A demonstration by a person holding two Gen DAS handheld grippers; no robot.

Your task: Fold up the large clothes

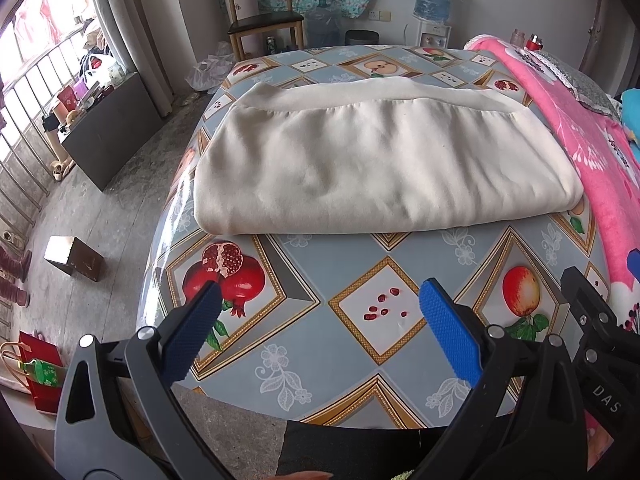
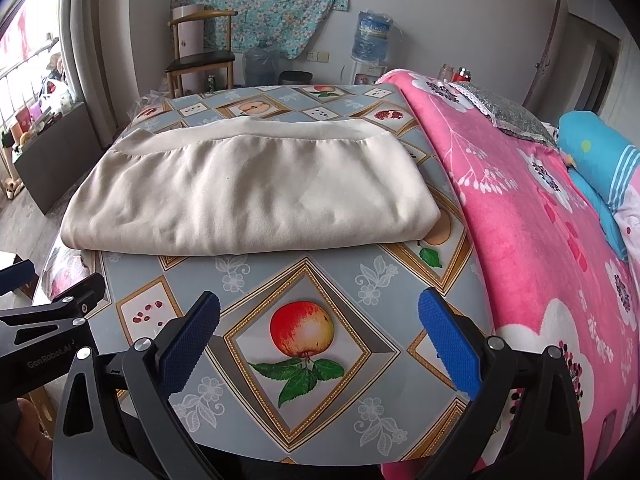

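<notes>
Cream garment (image 1: 380, 164) lay on the table (image 1: 320, 280), which was covered with a grey-blue cloth printed with fruit, and it filled the middle and far part of the surface, toward 12 o'clock from both grippers. It was already a flat, thick rectangle of several layers, with a rounded folded edge along the near side and a seamed band across the far side, at about 12 o'clock. One under-layer stuck out a little beyond the upper layer at the far edge, so the packet was not perfectly even. At 2 to 3 o'clock a pink flowered blanket (image 2: 520, 220) touched the right side of the table; the right end of the garment was just beside it, and I could not tell whether they touched. A wooden chair (image 1: 262, 16) stood far behind, near 11 o'clock. The left gripper (image 1: 320, 304) was held over the near bare part of the cloth, with its jaws spread wide and nothing between them, apart from the garment. The right gripper (image 2: 320, 312) was the same: jaws wide apart, empty, above a printed apple, just at the right of the left one. I judged that the folding was mostly done. What could remain was perhaps one more fold to make the packet smaller, or only to straighten the far edge; the pictures did not decide this.
</notes>
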